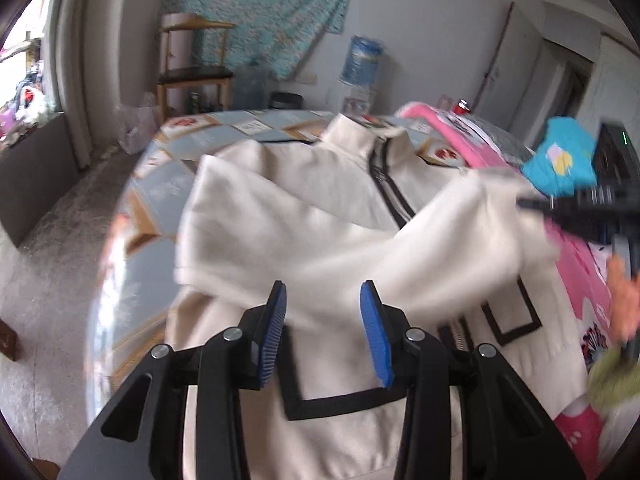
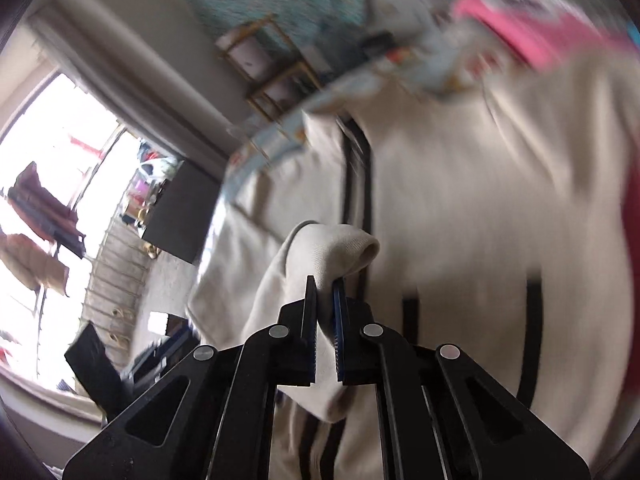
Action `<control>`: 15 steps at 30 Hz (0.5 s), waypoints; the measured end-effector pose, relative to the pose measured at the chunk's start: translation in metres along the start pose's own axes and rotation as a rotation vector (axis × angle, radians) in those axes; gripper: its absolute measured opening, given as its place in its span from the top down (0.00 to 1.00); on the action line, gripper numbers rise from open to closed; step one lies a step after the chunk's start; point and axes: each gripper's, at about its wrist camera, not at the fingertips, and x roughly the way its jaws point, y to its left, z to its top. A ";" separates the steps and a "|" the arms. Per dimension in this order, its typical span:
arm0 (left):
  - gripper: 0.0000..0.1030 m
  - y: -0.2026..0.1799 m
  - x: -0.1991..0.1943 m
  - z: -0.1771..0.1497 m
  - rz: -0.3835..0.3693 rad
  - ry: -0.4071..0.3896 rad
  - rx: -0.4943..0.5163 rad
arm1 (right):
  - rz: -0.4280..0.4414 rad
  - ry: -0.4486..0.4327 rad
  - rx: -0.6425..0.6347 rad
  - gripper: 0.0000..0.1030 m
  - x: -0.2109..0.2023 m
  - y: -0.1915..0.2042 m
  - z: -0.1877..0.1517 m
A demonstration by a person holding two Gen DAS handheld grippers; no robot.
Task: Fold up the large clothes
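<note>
Patterned bench [image 1: 192, 140] under cream zip jacket [image 1: 320, 208] | left view: left hand-held gripper [image 1: 323, 292] spread, empty above hem | right view: right hand-held gripper [image 2: 325, 280] pinching cuff [image 2: 340, 248] (shallow bite) | risk: cuff slipping out mid-fold, sleeve dropping crooked.

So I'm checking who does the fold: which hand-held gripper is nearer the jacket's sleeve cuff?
Right. The right hand-held gripper pinches the sleeve cuff; the left hand-held gripper hangs open over the jacket body.

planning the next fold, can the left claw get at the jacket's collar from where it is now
Probably yes: the left claw stands open over the cream jacket, and only flat fabric lies between it and the collar.
</note>
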 end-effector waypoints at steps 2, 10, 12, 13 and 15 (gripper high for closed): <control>0.64 0.008 -0.002 -0.003 0.024 0.000 -0.024 | 0.001 -0.021 -0.048 0.93 0.001 0.010 0.038; 0.64 0.036 0.016 -0.012 0.204 0.085 -0.087 | 0.013 -0.156 -0.016 0.94 -0.012 -0.013 0.111; 0.64 0.039 0.023 -0.011 0.243 0.107 -0.072 | 0.006 -0.096 0.068 0.94 0.007 -0.048 0.106; 0.64 0.040 0.027 -0.011 0.257 0.116 -0.067 | -0.010 -0.047 0.119 0.93 0.023 -0.071 0.100; 0.64 0.043 0.034 -0.008 0.273 0.130 -0.056 | -0.026 0.011 0.181 0.93 0.042 -0.092 0.094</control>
